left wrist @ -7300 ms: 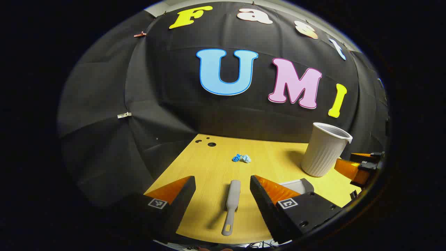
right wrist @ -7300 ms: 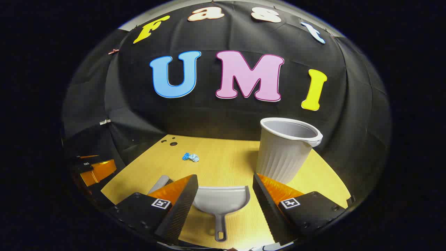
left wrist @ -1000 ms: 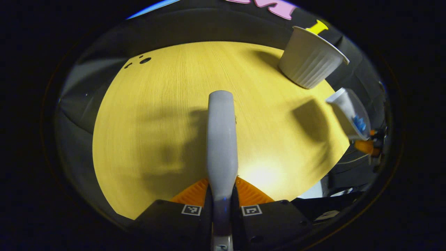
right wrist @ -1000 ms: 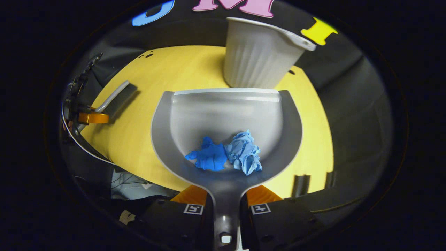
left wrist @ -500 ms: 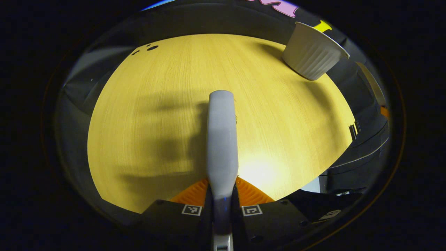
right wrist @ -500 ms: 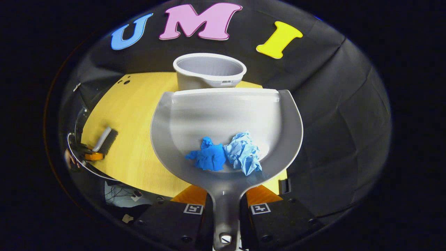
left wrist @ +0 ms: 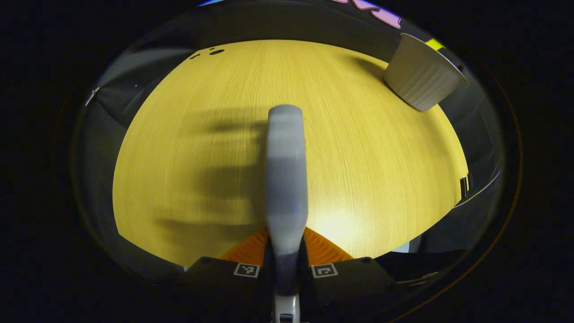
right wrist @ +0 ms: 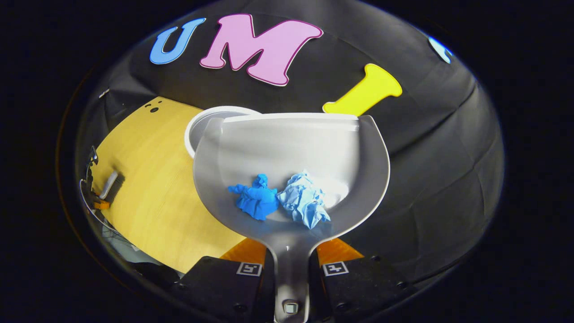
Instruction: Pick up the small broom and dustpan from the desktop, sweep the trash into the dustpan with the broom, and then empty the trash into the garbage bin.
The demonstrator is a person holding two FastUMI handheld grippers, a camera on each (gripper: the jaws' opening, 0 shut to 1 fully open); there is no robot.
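- While the right gripper point(right wrist: 290, 264) has both fingers clamped on the handle of the dustpan point(right wrist: 291, 148), the pan hangs in the air with its front lip over the rim of the garbage bin point(right wrist: 197, 130), tilted to one side
- Inside the pan lie the trash pieces, a dark blue wad point(right wrist: 255, 199) and a paler blue wad point(right wrist: 302, 204), side by side near the handle end; they look like crumpled paper or film, so I judge them very light, soft and apt to cling or bounce rather than slide cleanly
- Made of smooth, stiff-looking plastic, the pan should shed them once its lip tips well downward; the narrow handle is the right place to hold, though a hard twist might let it turn between the fingers
- Over at the left gripper point(left wrist: 285, 258), both fingers are closed on the handle of the small broom point(left wrist: 285, 175), which points forward above the desktop point(left wrist: 358, 148); it too looks light and rigid
- Pale wood grain covers the desktop, flat and smooth, with a bright glare patch near the broom and a few small holes at its far corner
- Black cloth walls the booth close behind the bin, which looks thin-walled, ribbed and easy to knock over
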